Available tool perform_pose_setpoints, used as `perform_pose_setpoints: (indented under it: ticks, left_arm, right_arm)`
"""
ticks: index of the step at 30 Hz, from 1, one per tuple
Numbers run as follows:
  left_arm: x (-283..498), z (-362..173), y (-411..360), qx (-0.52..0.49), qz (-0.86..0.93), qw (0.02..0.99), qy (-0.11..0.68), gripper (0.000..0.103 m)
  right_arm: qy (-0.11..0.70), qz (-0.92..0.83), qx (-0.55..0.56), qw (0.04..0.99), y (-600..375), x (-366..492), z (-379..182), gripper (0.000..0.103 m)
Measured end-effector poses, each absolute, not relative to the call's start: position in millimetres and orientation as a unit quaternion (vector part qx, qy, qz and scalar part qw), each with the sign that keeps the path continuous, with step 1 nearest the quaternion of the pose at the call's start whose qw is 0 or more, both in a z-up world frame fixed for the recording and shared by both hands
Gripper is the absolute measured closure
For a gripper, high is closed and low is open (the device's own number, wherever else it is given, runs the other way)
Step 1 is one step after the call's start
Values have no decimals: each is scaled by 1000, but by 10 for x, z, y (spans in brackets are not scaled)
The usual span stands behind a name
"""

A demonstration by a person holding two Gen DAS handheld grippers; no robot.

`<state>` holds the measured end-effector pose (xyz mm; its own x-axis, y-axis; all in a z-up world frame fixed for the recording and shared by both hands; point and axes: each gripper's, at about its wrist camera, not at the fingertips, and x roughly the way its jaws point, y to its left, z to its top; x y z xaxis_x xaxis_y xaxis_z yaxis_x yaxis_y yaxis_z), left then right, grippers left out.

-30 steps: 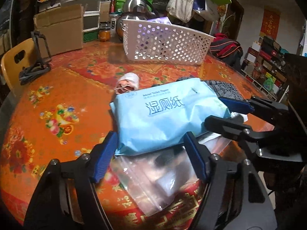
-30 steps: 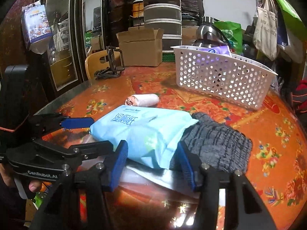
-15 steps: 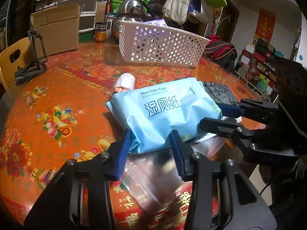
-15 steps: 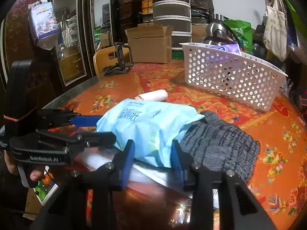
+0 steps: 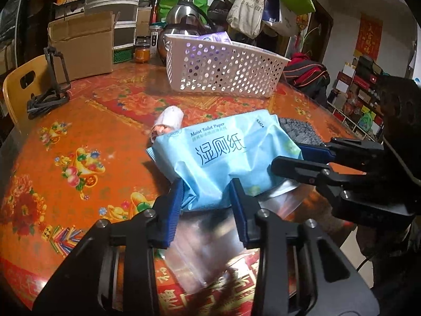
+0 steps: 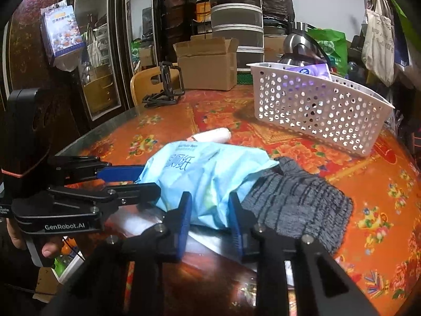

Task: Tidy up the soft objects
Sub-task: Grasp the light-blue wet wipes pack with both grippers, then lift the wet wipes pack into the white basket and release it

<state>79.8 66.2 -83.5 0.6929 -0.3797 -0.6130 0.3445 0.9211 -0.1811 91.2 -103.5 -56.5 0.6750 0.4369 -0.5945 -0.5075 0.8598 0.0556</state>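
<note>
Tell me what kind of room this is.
Most likely a crowded home dining or storage room: a round table under a floral cloth, tote bags hanging behind it, and stacked cardboard boxes and containers along the wall.

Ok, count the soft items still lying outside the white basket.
4 visible: the blue wipes pack pinched at the near edge, a clear plastic bag beneath it, a grey knit cloth on its right, a small white roll behind. Others may be hidden underneath.

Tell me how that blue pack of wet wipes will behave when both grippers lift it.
The blue wipes pack is probably floppy: its film already puckers where the left gripper and right gripper, jaws just closing, pinch it. The glossy wrapper may slip. It looks full, so likely heavyish, sagging between grips.
</note>
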Motion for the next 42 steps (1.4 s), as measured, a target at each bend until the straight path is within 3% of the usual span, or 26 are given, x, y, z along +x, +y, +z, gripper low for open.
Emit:
perform_pose_setpoints:
  ticks: [12,25,32,42]
  left_arm:
    - [832,-855,408,13,-198,918,344,71]
    - [819,-987,370,74,-201,914,345,63]
    - [808,-939,456,21,-209,917,339,76]
    - [910,-548,395,6,-215,925,312,77]
  right_arm:
    - [310,252,-45,916,-1253,901,-536,81]
    - [316,261,-44,911,-1277,884,-596,82]
    - [315,254,-50,913,-1251,877,-588,84]
    - [283,245,-45,926,-1325,875,-279,85]
